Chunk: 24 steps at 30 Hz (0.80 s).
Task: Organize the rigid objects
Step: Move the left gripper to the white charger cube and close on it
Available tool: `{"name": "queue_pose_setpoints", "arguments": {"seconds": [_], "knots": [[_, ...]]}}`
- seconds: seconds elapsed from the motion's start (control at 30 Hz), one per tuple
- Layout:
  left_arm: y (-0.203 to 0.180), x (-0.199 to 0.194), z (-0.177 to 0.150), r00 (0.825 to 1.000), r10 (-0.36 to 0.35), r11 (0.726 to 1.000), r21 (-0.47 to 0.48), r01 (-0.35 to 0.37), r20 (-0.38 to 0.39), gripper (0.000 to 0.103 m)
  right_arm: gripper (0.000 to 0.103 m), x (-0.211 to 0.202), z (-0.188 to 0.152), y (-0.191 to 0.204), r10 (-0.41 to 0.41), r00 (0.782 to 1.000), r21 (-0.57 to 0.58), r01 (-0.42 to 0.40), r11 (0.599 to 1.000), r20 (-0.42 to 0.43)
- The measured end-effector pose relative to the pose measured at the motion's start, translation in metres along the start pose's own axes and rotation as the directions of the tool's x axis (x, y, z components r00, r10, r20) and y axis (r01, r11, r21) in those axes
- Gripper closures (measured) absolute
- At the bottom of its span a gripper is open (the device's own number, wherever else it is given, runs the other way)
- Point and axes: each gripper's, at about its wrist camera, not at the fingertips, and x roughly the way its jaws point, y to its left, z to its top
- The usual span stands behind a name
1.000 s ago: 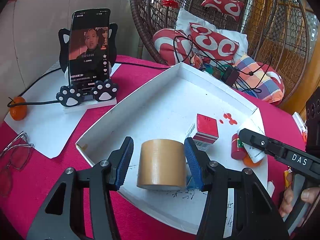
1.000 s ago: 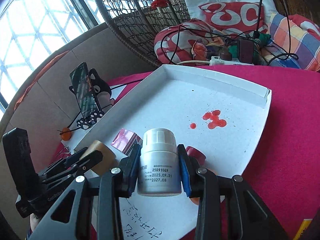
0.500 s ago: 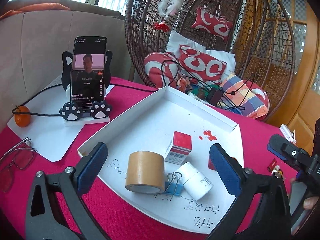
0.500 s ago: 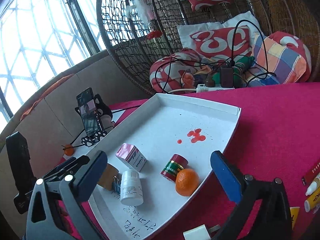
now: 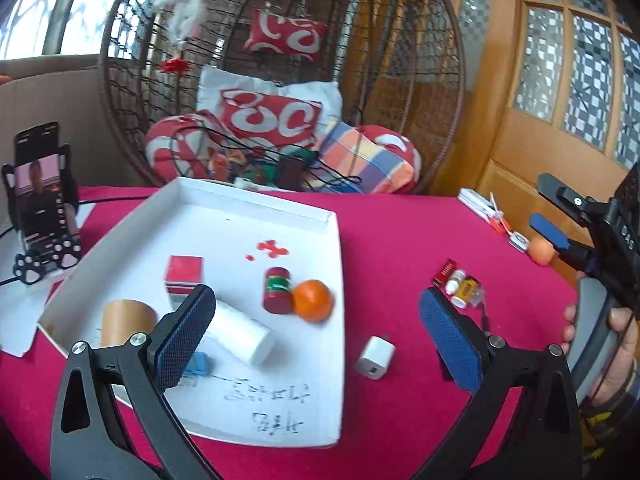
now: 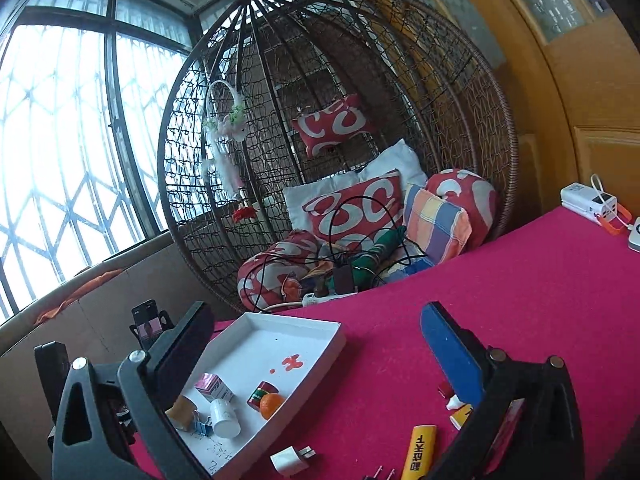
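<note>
we hold the left gripper with its jaws spread wide and nothing between the blue pads, above the near edge of the white tray. the right gripper is spread wide too and carries nothing; in the left wrist view it shows at the far right, with a hand on its grip.

the tray lies on the red tablecloth. inside it, the brown tape roll stands at the near left corner, with a blue binder clip just beside it. the white bottle lies on its side near the tray's middle. farther in sits the red and white box. to the right, the small red jar touches the orange, close to the tray's right wall. some red spots mark the tray floor beyond them.

outside the tray, on the cloth to its right, we see a white charger plug near the front, and farther right a cluster of small tubes and bottles. in the right wrist view a yellow tube lies near the front edge. a phone on a cat-paw stand stands at the far left, and a wicker hanging chair with cushions is behind the table.
</note>
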Motion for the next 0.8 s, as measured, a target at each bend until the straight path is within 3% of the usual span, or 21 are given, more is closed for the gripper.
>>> {"name": "queue_pose_setpoints", "arguments": {"seconds": [0.1,0.23,0.33,0.53,0.63,0.8], "knots": [[-0.035,0.018,-0.007,0.991,-0.096,0.991,0.086,0.104,-0.097,0.000,0.000,-0.007,-0.013,-0.019,-0.039,0.999,0.021,0.039,0.999,-0.011],[-0.076,0.043,-0.017,0.957,-0.193,0.958,0.169,0.232,-0.217,0.000,0.000,-0.008,-0.024,-0.041,-0.075,0.995,0.063,0.079,0.995,-0.061],[-0.091,0.062,-0.019,0.948,-0.174,0.952,0.201,0.231,-0.268,0.000,0.000,-0.012,-0.024,-0.053,-0.071,0.995,0.100,0.079,0.992,-0.073],[-0.093,0.096,-0.025,0.938,-0.056,0.957,0.251,0.149,-0.343,0.000,0.000,-0.016,-0.027,-0.060,-0.063,0.994,0.114,0.072,0.991,-0.084],[-0.090,0.105,-0.029,0.922,-0.060,0.962,0.223,0.156,-0.384,0.000,0.000,-0.013,-0.030,-0.063,-0.057,0.993,0.133,0.070,0.989,-0.104],[-0.085,0.112,-0.032,0.913,-0.053,0.970,0.197,0.144,-0.405,0.000,0.000,-0.011,-0.032,-0.066,-0.052,0.991,0.145,0.070,0.987,-0.120]]}}
